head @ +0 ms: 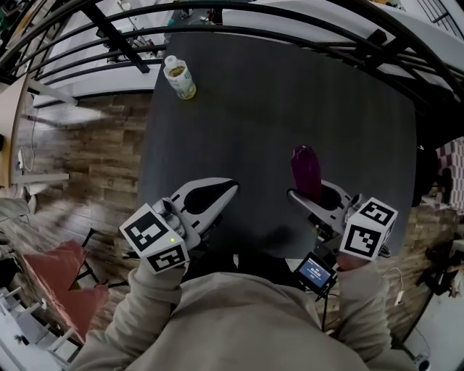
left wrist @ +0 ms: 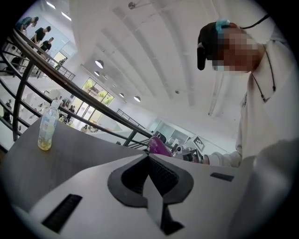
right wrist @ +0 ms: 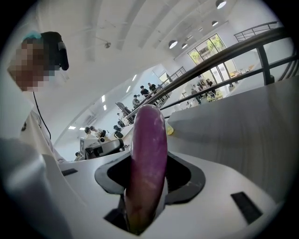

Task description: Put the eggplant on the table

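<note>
A long purple eggplant (head: 306,170) stands upright between the jaws of my right gripper (head: 316,193), just above the dark grey table (head: 275,94) on its near right part. In the right gripper view the eggplant (right wrist: 148,154) fills the gap between the pads, which are shut on its lower half. My left gripper (head: 230,190) hangs over the table's near left part, shut with nothing in it; its tips (left wrist: 149,157) meet. From the left gripper view the eggplant (left wrist: 159,146) shows beyond those tips.
A clear bottle (head: 180,77) with yellowish liquid stands at the table's far left corner, also seen as a bottle (left wrist: 48,127) in the left gripper view. Black railings (head: 290,22) curve behind the table. Wooden floor lies to the left, with a red chair (head: 61,282).
</note>
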{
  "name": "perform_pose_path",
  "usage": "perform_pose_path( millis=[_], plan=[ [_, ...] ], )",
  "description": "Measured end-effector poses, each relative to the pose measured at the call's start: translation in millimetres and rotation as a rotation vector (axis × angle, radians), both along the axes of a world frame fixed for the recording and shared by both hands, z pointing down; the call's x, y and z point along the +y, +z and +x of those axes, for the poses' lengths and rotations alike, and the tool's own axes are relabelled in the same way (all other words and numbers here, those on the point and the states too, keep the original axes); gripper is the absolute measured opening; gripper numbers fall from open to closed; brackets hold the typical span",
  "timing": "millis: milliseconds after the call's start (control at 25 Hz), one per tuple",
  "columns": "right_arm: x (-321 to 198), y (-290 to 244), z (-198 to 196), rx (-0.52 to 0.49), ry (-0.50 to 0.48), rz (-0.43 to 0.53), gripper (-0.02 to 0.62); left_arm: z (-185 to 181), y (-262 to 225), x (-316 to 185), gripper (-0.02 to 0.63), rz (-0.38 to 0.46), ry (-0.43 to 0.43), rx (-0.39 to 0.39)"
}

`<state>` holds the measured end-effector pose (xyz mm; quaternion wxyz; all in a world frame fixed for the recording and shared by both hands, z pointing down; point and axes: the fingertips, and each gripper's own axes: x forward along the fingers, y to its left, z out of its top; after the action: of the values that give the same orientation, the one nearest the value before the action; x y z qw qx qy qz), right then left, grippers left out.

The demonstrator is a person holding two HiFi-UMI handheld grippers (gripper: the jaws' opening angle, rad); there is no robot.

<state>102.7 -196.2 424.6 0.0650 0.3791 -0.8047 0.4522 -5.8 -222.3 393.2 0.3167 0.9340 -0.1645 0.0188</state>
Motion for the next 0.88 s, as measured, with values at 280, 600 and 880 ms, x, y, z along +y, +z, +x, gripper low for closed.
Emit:
perform_pose_path(
  millis=[280, 600, 880],
  plan=[
    [14.2, 34.7, -1.9, 0.024, -0.019, -0.067, 0.189, -2.4, 26.1, 13.1, 0.006, -0.031, -0.015, -0.009],
    [21.0, 84.1, -4.5, 0.057, -0.038, -0.150, 0.189, -5.5, 64.8, 29.2, 0.006, -0.103, 0.006, -0.014],
    [32.3, 119.5, -4.0, 0.100, -0.065, -0.210, 0.189, -9.6, 88.8, 37.1, 0.006, -0.135, 0.008, -0.024]
  ],
)
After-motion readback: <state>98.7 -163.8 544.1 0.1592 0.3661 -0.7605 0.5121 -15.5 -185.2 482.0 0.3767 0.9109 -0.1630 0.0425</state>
